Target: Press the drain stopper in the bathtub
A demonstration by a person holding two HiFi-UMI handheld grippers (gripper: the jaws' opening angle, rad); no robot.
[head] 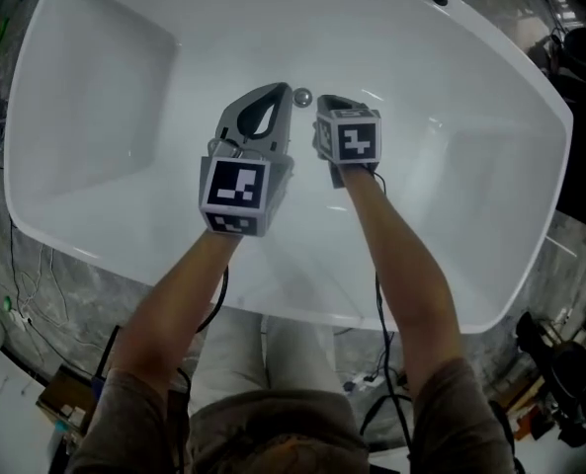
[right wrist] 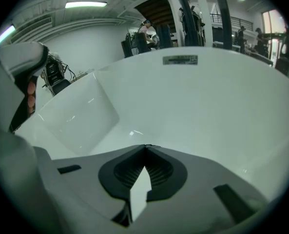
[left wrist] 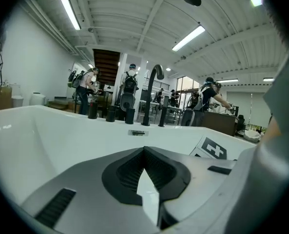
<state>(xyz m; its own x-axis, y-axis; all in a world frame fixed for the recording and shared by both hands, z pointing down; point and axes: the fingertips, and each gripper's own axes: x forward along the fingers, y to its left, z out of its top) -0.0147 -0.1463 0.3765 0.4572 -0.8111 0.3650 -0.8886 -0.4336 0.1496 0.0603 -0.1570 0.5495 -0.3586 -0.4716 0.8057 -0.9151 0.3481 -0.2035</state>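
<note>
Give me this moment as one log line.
left hand-held gripper: shut, empty | right hand-held gripper: shut, empty | drain stopper: between them, contact unclear

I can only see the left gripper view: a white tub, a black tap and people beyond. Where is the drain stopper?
Observer: The head view shows the stopper, a small shiny knob on the floor of the tub, just right of the tip of the left tongs.
Visitor: Is the other hand near it?
Observer: Yes. The right tongs sit just right of the stopper, so it lies between the two tips.
Visitor: Do those hold anything?
Observer: No. The right gripper view shows them shut, with nothing between.
</note>
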